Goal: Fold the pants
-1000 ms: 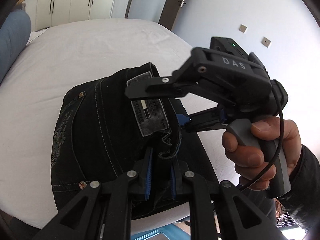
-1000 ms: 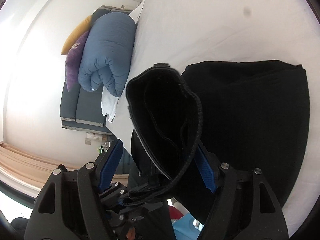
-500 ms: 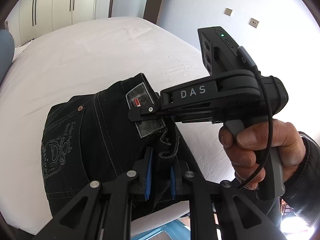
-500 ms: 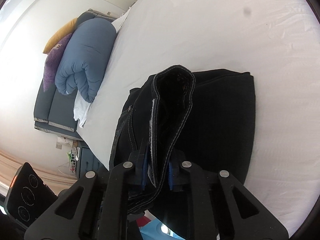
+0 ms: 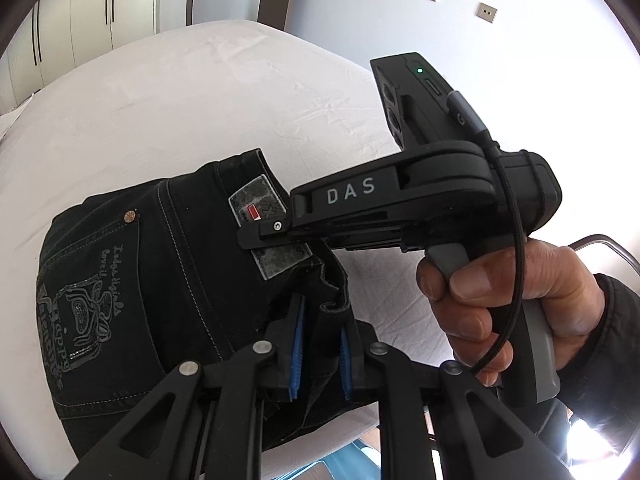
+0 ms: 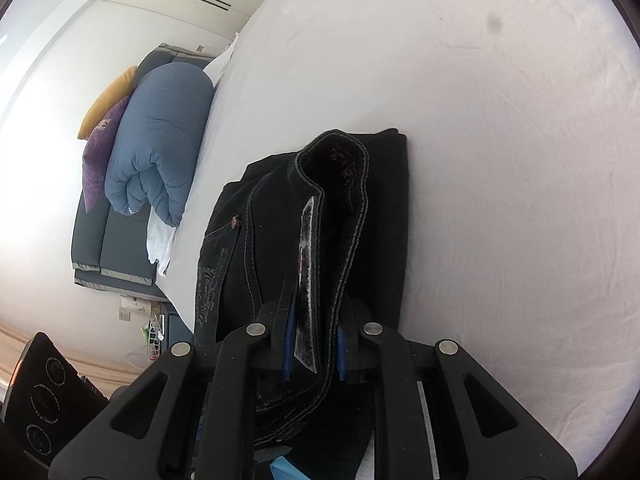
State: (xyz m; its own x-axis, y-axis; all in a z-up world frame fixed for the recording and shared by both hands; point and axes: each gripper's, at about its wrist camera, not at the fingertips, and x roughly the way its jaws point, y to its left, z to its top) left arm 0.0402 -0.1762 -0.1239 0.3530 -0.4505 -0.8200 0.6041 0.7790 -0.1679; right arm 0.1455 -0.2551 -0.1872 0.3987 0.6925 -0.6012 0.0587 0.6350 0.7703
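Note:
Black jeans (image 5: 160, 280) lie folded on the white bed (image 5: 160, 112), back pocket embroidery and grey waistband patch (image 5: 260, 208) facing up. My left gripper (image 5: 320, 348) is shut on the waistband near the bed's front edge. My right gripper (image 6: 312, 348) is shut on the waistband by the patch; in the left wrist view its body (image 5: 400, 200) reaches in from the right, over the patch, held by a hand. In the right wrist view the jeans (image 6: 360, 220) stretch away from the fingers, the waistband standing up in a loop.
A rolled blue duvet (image 6: 160, 140) with purple and yellow cushions lies on a dark sofa (image 6: 104, 240) beside the bed. White wardrobes (image 5: 92, 4) and a door stand beyond the bed. The bed edge is close under both grippers.
My right gripper closed on the waistband, having been open a second ago. Both grippers have pulled back and up, so the jeans look farther away. The left grip has not changed.

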